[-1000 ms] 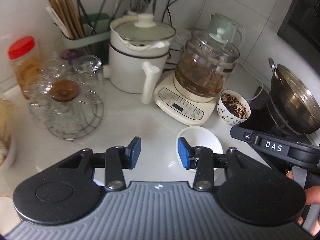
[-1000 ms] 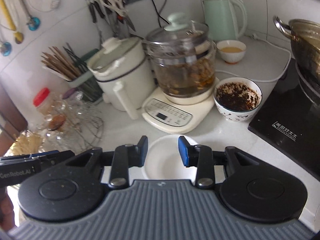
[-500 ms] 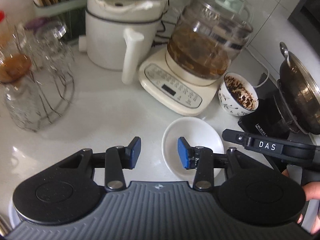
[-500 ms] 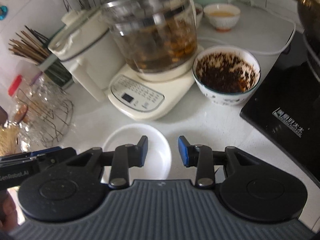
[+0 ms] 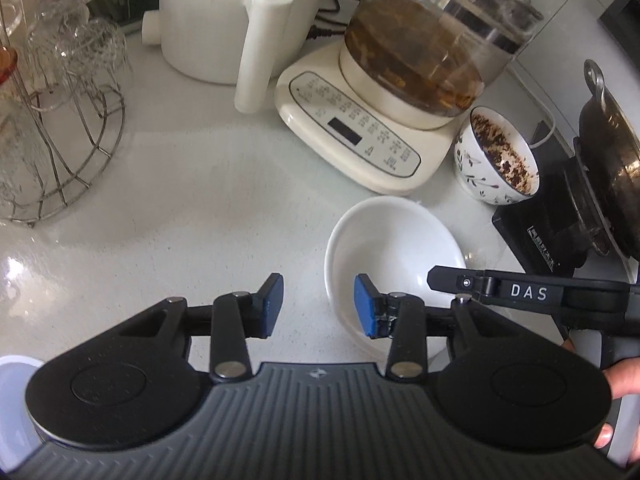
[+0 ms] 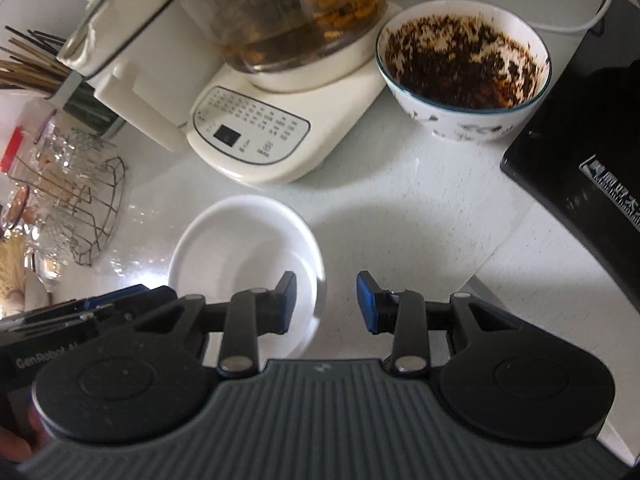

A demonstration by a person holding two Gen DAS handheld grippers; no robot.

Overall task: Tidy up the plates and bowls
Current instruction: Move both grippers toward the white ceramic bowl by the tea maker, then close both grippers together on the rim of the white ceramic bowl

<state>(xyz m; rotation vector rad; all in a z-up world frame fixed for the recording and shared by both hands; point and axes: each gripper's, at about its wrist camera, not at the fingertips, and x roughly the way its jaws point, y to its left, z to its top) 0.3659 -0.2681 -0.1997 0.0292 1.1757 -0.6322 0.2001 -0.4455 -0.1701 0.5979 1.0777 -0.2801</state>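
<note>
The left gripper (image 5: 319,305) is seen with its blue-padded jaws spread wide, and nothing is held between them; its right pad is placed over the near left rim of the small round white ceramic bowl (image 5: 394,240), while the left pad stands above the bare white speckled countertop (image 5: 192,184). The right gripper (image 6: 326,302) is also spread wide and empty, its left pad being over the near right part of the same bowl (image 6: 240,248); whether the pads touch the bowl cannot be told. The bowl is set upright on the countertop, its mouth turned upward, smooth and glossy inside, round and so without a long axis. It is found just in front of the cream plastic kettle base with a glass pot (image 5: 372,120), and near the patterned porcelain bowl with dark crumbs inside (image 6: 464,68). A wire rack with clear glasses (image 5: 52,120) is seen well apart to the left.
</note>
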